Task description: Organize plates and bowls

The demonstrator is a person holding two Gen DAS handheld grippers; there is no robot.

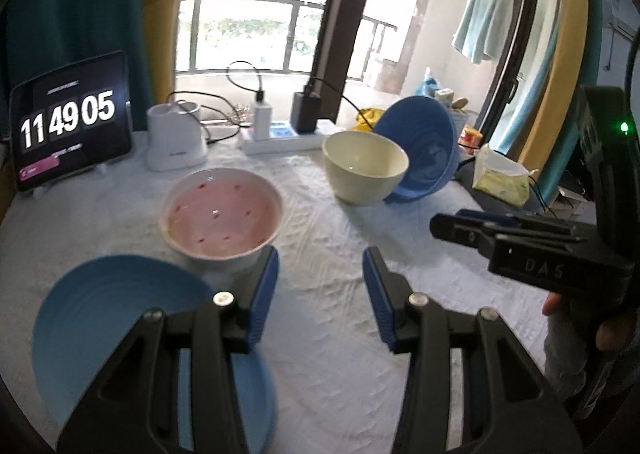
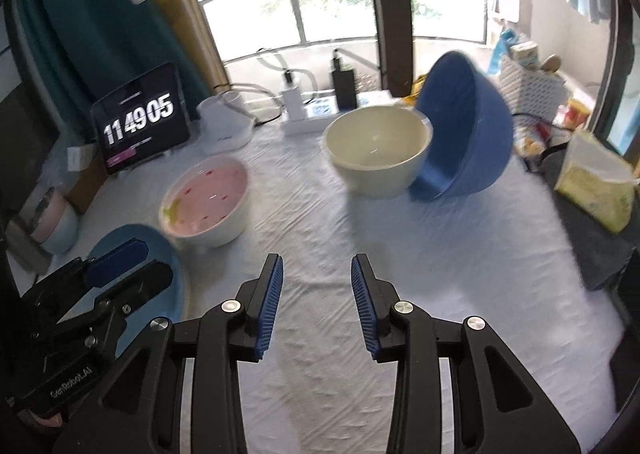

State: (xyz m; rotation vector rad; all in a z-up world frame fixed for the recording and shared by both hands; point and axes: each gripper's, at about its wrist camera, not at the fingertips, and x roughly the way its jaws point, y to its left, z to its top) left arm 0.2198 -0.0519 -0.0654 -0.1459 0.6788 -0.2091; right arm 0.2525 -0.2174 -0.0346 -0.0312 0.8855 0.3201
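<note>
In the left wrist view my left gripper [image 1: 321,266] hangs open over the white cloth, nothing between its blue pads. A pink-lined white bowl [image 1: 222,213] stands just past its left finger, and a light blue plate [image 1: 120,314] lies under that finger. A cream bowl [image 1: 364,165] stands farther back, with a darker blue bowl [image 1: 428,145] tilted on edge against it. My right gripper [image 2: 317,270] is open and empty above bare cloth, short of the cream bowl [image 2: 376,145] and blue bowl [image 2: 468,125]. The pink bowl [image 2: 208,197] and plate [image 2: 168,294] lie to its left.
At the back stand a tablet clock [image 1: 72,121], a white lamp base [image 1: 176,141] and a power strip with chargers [image 1: 280,133]. A tissue pack [image 2: 596,181] sits at the right by the table's edge. A person's hand [image 1: 560,306] holds the right gripper.
</note>
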